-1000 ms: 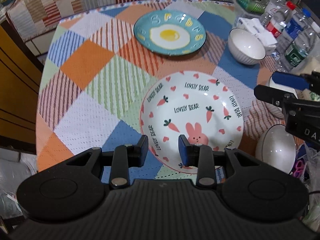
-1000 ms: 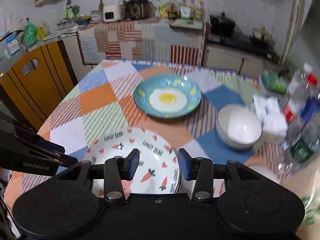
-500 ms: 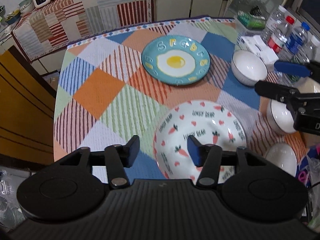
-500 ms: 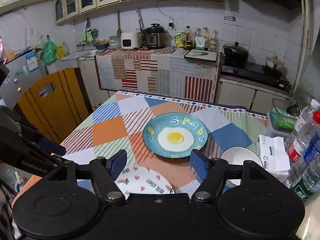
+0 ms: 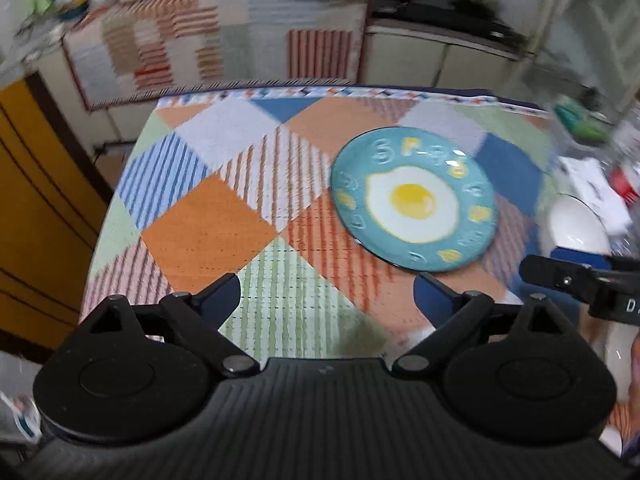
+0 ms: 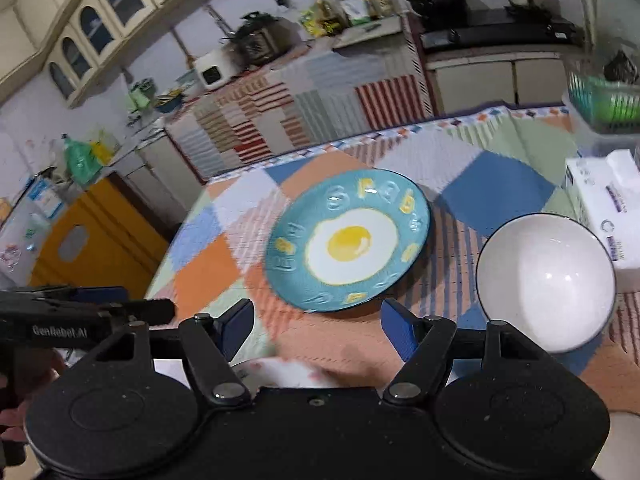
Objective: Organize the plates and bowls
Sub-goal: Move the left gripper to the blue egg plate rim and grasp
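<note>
My left tongs (image 5: 327,295) were spread wide w/ nothing between the fingers, hanging over the patchwork cloth (image 5: 208,232) on the desk. Right tongs (image 6: 317,324) also spread wide, empty, tilted view of the same desk. I could see each tool's tips from the other cam: right tongs poked in at the right edge of the left cam, left tongs at the left edge of the right cam.

Teal fried-egg plate (image 6: 349,241) sat flat on the cloth, just ahead of both tongs, nearer the desk's far side. White bowl (image 6: 545,282) w/ dark rim stood upright just right of that plate, not touching it. Tissue box (image 6: 608,208) was right behind the bowl, at the desk's right edge. Below the right tongs a sliver of a white plate w/ pink marks (image 6: 288,372) showed, mostly hidden by the tool body. Left cam was blurred; the bowl showed only partly there.
</note>
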### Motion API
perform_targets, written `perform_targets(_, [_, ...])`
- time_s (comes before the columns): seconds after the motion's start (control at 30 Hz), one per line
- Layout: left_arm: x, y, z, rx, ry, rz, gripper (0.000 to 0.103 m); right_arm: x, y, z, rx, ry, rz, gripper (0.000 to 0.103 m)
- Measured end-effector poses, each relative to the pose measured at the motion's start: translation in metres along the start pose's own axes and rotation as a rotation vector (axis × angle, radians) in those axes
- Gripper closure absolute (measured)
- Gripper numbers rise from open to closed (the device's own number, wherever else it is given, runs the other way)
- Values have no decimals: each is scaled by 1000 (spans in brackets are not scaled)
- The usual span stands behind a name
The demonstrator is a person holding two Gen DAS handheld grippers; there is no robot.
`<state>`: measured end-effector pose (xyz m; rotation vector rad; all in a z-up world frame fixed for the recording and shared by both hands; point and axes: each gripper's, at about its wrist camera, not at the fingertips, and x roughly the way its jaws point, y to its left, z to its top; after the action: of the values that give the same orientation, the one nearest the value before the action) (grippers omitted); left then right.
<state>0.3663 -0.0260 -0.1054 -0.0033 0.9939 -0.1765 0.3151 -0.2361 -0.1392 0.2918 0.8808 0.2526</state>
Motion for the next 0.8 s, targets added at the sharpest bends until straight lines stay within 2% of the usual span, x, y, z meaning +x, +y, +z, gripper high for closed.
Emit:
perform_targets(0.07, [18, 3, 1, -10, -7, -2, 9, 15, -11, 0, 53, -7, -3, 28])
perform_targets(0.13, [35, 0, 2, 31, -32, 7, 9, 34, -19, -1, 115, -3, 1, 29])
perform_targets(0.27, [61, -6, 5, 63, -71, 12, 9, 61, -26, -3, 164, -8, -46, 32])
perform_targets(0.37, [79, -3, 9, 3, -59, -22, 9, 72, -32, -4, 208, -23, -60, 35])
perform_targets(0.43, [90, 0, 10, -42, -32, -37, 13, 76, -37, -5, 228, -43, -63, 36])
perform_targets(0.5, [101, 0, 12, -64, -5, -57, 15, 81, -41, -5, 259, -59, -69, 43])
perform_targets(0.57, [106, -1, 10, -67, 1, -77, 24, 85, -43, -4, 266, -66, -63, 54])
perform_targets(0.6, [110, -2, 10, -66, 10, -86, 33, 87, -44, -4, 261, -67, -66, 57])
perform_targets(0.63, [113, -1, 10, -68, 24, -96, 45, 90, -44, -4, 256, -64, -78, 65])
perform_targets(0.67, [117, -1, 9, -77, 39, -112, 49, 93, -45, -5, 256, -57, -90, 75])
perform_targets(0.7, [119, 0, 7, -99, 45, -137, 52, 97, -47, -6, 262, -43, -92, 80])
perform_targets(0.77, [124, 3, 7, -171, 96, -192, 54, 97, -52, -8, 286, -49, -74, 84])
perform_targets(0.8, [127, 5, 7, -218, 137, -237, 61, 98, -54, -7, 283, -41, -67, 84])
